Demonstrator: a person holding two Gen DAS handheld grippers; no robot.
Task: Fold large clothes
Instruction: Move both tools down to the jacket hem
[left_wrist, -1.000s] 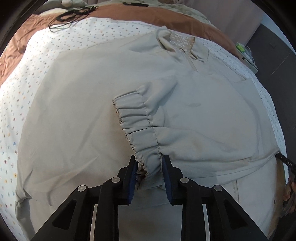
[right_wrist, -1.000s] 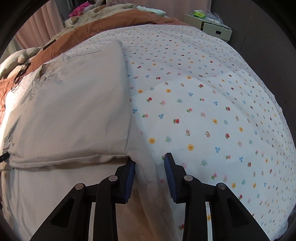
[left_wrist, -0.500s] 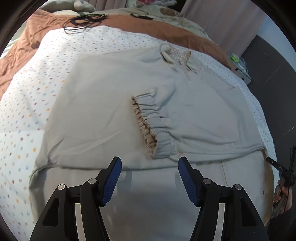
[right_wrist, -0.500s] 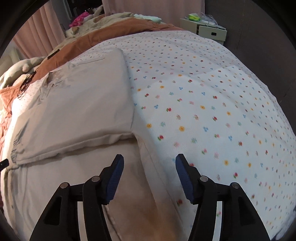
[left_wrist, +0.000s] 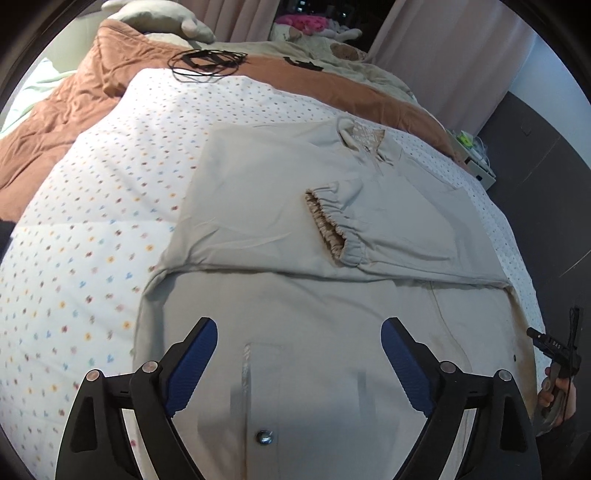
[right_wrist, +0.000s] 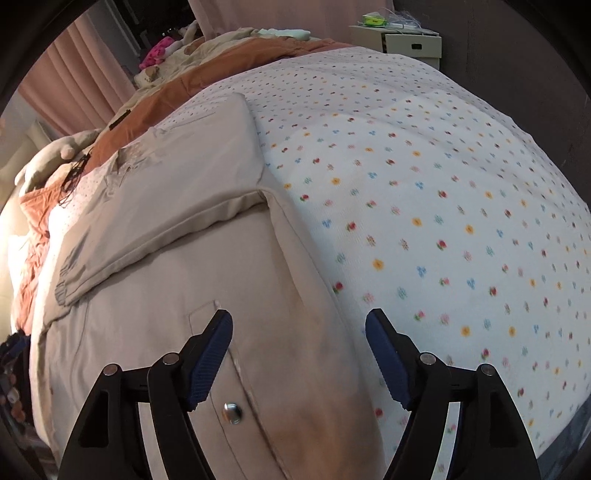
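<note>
Both tools let go, sleeves folded in

Left tool (left_wrist: 299, 354) and right tool (right_wrist: 299, 343) have just been spreading, nothing between their pads; below them the beige jacket (left_wrist: 258, 221) lies flat on the flowered bed (right_wrist: 424, 184), cuff (left_wrist: 328, 229) laid across its chest, ready for a hem fold

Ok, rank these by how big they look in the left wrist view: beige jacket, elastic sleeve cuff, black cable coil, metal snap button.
1. beige jacket
2. elastic sleeve cuff
3. black cable coil, though it lies farther off, so cuff versus coil is unsure
4. metal snap button
</note>
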